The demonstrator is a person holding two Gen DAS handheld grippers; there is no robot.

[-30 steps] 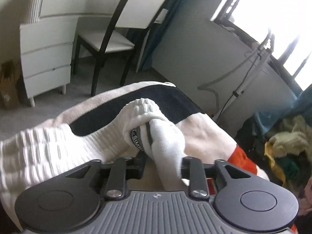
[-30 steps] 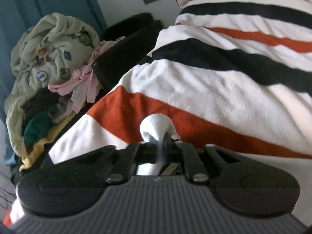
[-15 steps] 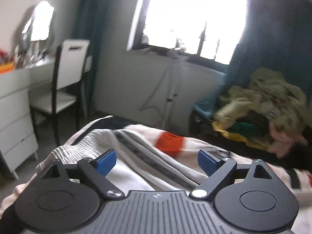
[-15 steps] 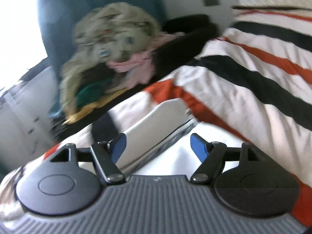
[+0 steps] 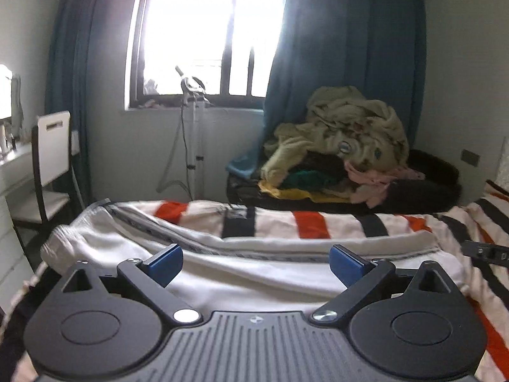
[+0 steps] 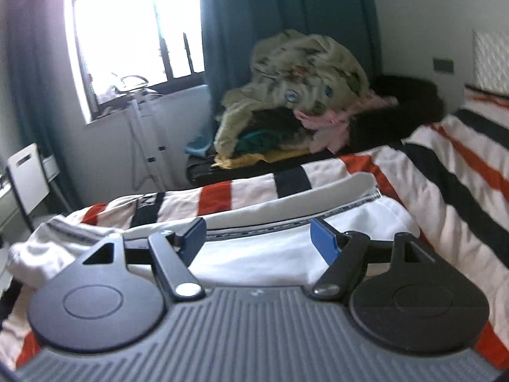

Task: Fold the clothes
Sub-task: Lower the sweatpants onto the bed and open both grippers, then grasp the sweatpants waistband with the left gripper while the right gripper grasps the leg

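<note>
The white trousers (image 5: 254, 273) lie flat on the bed, their long axis running left to right across both views. A dark patterned stripe (image 5: 178, 238) runs along that length, and the ribbed, gathered end (image 5: 60, 242) points left, toward the bed's edge. In the right wrist view the same trousers (image 6: 264, 254) stretch from a bunched left end to a squared-off end at the right, where a folded grey-white layer lies on top.

The left gripper (image 5: 256, 262) hangs over the trousers with its blue-padded fingers spread wide, grasping nothing. The right gripper (image 6: 259, 238) is likewise released above the cloth, jaws wide apart and empty.

The bed is covered by a blanket (image 5: 334, 226) striped in cream, orange and black, which continues to the right past the trousers. Going left to right across the room: a white chair (image 5: 51, 152) with a dark frame by a white worktop, a bright window (image 5: 206, 31) with a thin white stand (image 5: 194, 146) below it, dark blue curtains (image 5: 350, 47), and then a heap of unfolded laundry (image 5: 340, 146) on a dark seat beyond the bed.
</note>
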